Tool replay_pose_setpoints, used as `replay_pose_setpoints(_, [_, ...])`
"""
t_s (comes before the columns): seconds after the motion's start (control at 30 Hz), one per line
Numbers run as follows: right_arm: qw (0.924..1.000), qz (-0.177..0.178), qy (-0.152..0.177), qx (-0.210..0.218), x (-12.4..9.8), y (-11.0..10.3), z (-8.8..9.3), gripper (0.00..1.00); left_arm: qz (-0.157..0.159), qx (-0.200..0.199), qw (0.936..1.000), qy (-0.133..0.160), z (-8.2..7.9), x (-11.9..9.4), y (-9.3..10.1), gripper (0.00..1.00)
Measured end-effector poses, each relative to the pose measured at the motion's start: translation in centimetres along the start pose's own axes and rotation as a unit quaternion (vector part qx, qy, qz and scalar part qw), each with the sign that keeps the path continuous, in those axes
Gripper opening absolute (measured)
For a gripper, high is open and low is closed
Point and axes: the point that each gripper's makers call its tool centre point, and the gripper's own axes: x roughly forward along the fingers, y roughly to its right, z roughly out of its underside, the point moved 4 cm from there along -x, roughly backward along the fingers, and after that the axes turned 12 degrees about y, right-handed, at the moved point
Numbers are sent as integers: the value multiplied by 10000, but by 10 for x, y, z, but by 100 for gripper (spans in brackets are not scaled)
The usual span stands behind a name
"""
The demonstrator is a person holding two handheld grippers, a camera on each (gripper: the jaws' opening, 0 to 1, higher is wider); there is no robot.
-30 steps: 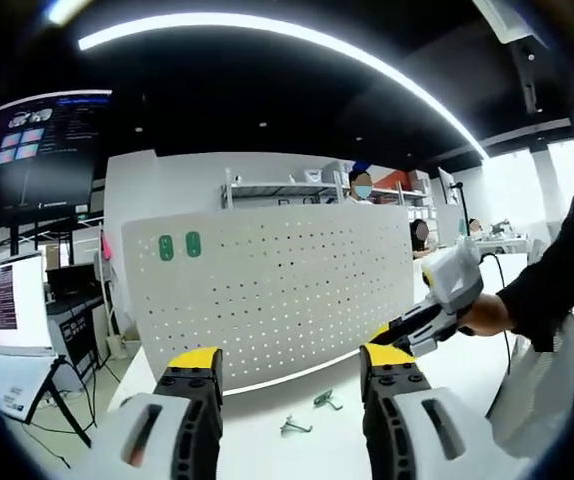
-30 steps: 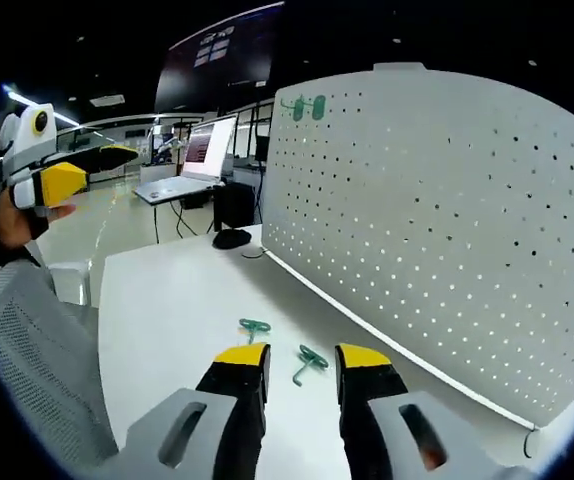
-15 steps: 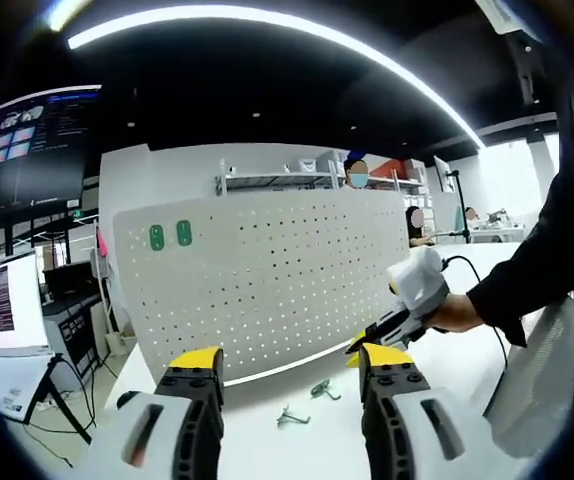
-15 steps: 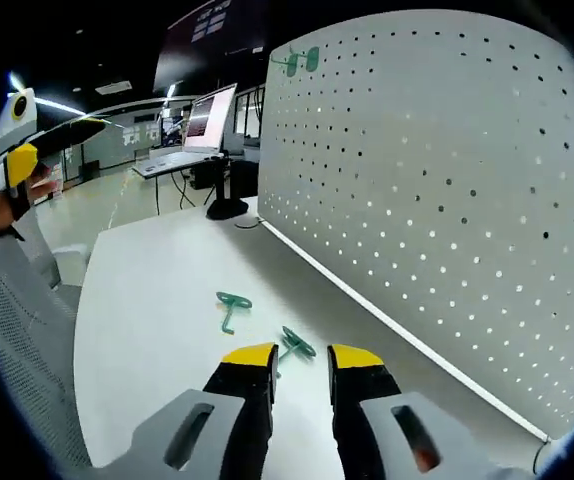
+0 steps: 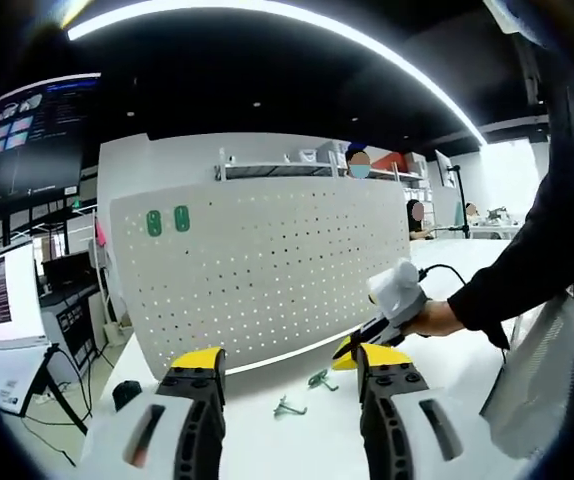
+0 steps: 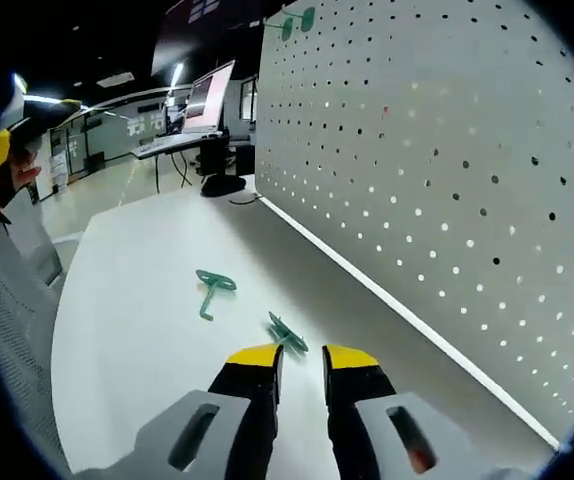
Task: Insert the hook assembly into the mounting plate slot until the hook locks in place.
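Two small green hooks lie on the white table (image 6: 127, 350) in front of the upright white pegboard (image 6: 447, 150). In the right gripper view the nearer hook (image 6: 287, 333) sits just ahead of my right gripper (image 6: 303, 357), whose yellow-tipped jaws stand open with a narrow gap. The other hook (image 6: 210, 288) lies farther left. In the left gripper view my left gripper (image 5: 289, 362) stands open and wide above the table, with both hooks (image 5: 289, 407) (image 5: 318, 379) between its jaws' lines. The right gripper (image 5: 352, 350), held by a hand, reaches down beside the hooks, before the pegboard (image 5: 267, 270).
Two green tags (image 5: 167, 221) sit at the pegboard's upper left corner. A black mouse (image 5: 127, 392) lies at the table's left end, with a laptop (image 6: 202, 110) on a stand beyond. A person's dark sleeve (image 5: 527, 270) crosses the right.
My right gripper has come down and forward to the nearer hook, and its jaws have narrowed. The left gripper has stayed open and drawn back a little.
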Motion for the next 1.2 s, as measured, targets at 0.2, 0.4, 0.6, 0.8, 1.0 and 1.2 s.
replay_pose_setpoints(0.2, [9999, -73, -106, -68, 9, 2, 6, 11, -27, -28, 10000, -38, 1, -1, -1, 53])
replay_pose_setpoints(0.4, [9995, -172, -170, -193, 16, 3, 10, 9, -46, -52, 9999, -84, 4, 0, -3, 52])
replay_pose_setpoints(0.6, [9989, -274, -219, -325, 20, 1, 13, 6, -62, -75, 9999, -117, 11, -3, -11, 51])
replay_pose_setpoints(0.8, [9988, -352, -227, -263, 18, -4, 17, 3, -82, -94, 9998, -130, 15, -5, -17, 51])
replay_pose_setpoints(1.0, [9985, -407, -234, -284, 18, -8, 18, 3, -73, -118, 9998, -140, 18, -6, -20, 50])
replay_pose_setpoints(1.2, [9982, -381, -217, -405, 23, -8, 17, 2, -80, -141, 9998, -151, 18, -5, -19, 49])
